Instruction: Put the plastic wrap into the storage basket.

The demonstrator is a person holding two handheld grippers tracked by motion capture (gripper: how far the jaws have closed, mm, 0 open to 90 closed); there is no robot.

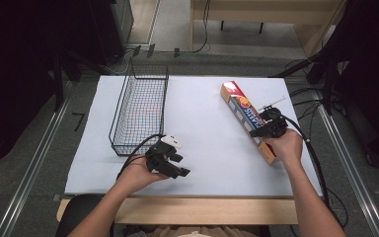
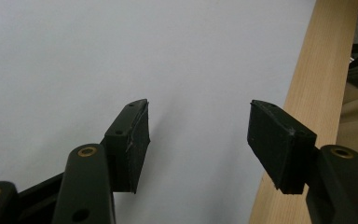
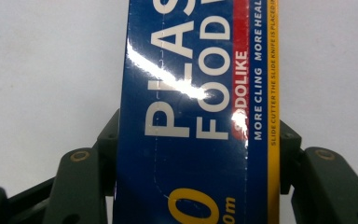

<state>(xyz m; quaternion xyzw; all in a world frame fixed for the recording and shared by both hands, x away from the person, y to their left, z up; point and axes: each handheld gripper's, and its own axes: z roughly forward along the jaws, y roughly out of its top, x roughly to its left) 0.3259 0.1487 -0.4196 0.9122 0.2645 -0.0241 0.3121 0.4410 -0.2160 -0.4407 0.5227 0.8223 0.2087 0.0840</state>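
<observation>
A long blue and orange box of plastic food wrap [image 1: 238, 104] lies slantwise on the right part of the white table top [image 1: 205, 148]. My right gripper [image 1: 268, 126] is over the box's near half, and its jaws press against both long sides of the box [image 3: 196, 116], so it is shut on it [image 3: 198, 135]. My left gripper [image 1: 173, 165] is held low near the table's front edge, to the right of the basket's near end. Its jaws stand wide apart with nothing between them [image 2: 198, 135], above bare white surface.
A black wire basket [image 1: 128, 147] stands on the left part of the table, its long side running away from me; nothing shows inside it. The wooden front edge of the table [image 2: 317, 70] runs close by the left gripper's jaws.
</observation>
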